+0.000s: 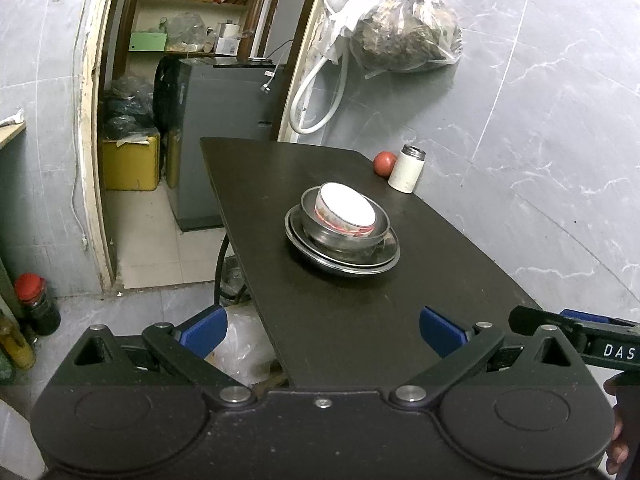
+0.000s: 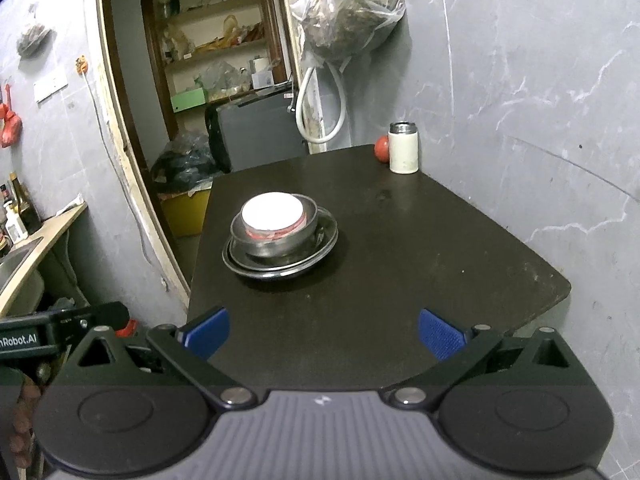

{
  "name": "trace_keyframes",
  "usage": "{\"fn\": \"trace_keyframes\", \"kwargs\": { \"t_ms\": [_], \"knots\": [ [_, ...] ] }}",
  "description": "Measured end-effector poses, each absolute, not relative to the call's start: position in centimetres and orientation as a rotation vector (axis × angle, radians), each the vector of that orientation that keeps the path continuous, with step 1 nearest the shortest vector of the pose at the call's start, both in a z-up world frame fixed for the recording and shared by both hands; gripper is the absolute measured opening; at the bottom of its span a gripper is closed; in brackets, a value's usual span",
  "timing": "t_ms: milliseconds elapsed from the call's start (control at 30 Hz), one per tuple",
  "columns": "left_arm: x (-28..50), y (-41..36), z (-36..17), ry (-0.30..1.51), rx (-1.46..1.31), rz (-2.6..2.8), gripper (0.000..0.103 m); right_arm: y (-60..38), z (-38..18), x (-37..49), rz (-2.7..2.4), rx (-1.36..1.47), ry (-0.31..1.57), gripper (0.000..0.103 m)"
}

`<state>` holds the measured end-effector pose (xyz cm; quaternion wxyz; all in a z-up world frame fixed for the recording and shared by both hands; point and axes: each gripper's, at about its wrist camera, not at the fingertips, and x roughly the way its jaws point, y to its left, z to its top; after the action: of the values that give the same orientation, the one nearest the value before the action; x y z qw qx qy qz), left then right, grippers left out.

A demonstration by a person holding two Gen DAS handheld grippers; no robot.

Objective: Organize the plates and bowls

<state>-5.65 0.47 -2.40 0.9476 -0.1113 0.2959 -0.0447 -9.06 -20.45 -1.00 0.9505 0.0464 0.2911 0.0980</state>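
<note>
My left hand-held gripper [image 1: 323, 332] hangs with its blue pads wide apart and nothing between them, low over the near end of the dark surface [image 1: 360, 320], and my right hand-held gripper [image 2: 323, 332] matches it, jaws spread and empty. The dishes are already nested: a white bowl [image 1: 347, 210] with a red pattern near its foot sits upside down inside a steel bowl [image 1: 340, 236], which sits on what look like two stacked steel plates [image 1: 384, 262], all in one pile near the middle of the surface. From the left camera the pile lies straight ahead and a touch to the right; from the right camera the white bowl [image 2: 273, 213] lies ahead and clearly to the left, so the stack sits between my two tools, well apart from both. I judge the left one slightly better lined up, though neither is plainly nearer. The pile is round, so it has no long axis across the surface; its only axis runs upright, with the white bowl's base facing up. A white cylinder with a metal top [image 1: 407, 170] and a red ball [image 1: 385, 164] stand at the far wall side, well clear of the stack. To me the stacking looks finished or nearly so.
</note>
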Motion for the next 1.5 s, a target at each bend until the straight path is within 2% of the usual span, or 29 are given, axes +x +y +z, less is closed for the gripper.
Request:
{"fn": "trace_keyframes", "kwargs": {
  "t_ms": [1500],
  "knots": [
    [-5.6,0.2,-3.0,0.644,-0.218,-0.082,0.102,-20.2,-2.4,-9.2,0.214,0.095,0.649,0.103]
  ]
}}
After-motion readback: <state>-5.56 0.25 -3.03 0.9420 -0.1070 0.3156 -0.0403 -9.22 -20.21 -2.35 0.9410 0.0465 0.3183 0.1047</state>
